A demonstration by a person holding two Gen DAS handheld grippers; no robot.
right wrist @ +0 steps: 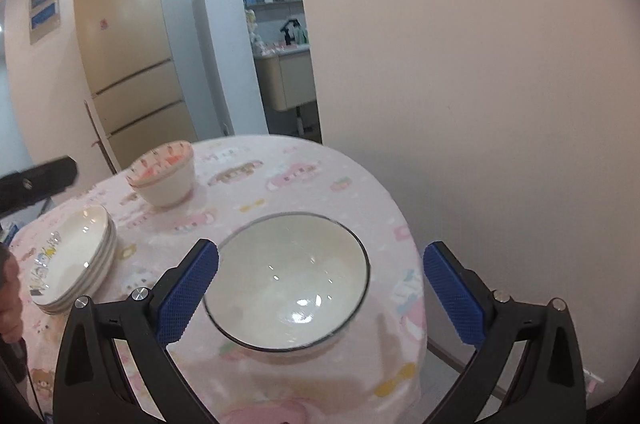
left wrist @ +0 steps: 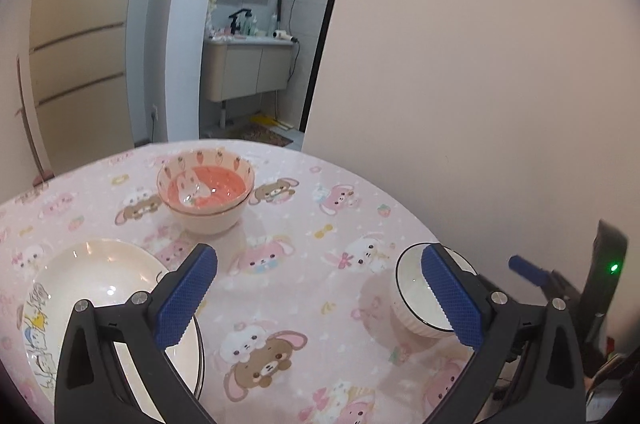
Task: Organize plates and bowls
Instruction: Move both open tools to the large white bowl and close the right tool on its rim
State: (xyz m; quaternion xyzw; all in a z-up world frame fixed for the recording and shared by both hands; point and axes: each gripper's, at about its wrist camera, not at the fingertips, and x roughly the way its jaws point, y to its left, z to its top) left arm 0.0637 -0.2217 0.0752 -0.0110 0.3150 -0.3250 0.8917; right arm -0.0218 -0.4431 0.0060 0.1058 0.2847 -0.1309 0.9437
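Observation:
A white bowl with a dark rim (right wrist: 288, 280) sits on the pink tablecloth (right wrist: 280, 175), just ahead of my open right gripper (right wrist: 320, 294), whose jaws stand wide to either side of it. The same white bowl (left wrist: 420, 294) shows at the right in the left wrist view, partly behind a blue finger. Two nested pink bowls with carrot prints (left wrist: 206, 193) stand at the far side, and a stack of white plates (left wrist: 108, 300) lies at the left. My left gripper (left wrist: 320, 298) is open over bare cloth between the plates and the white bowl.
The round table (left wrist: 360, 224) stands against a plain wall on the right; its far edge drops off toward a doorway. A fridge (right wrist: 128, 55) stands behind the table. The right gripper's blue fingertip (left wrist: 524, 266) shows at the left wrist view's right edge.

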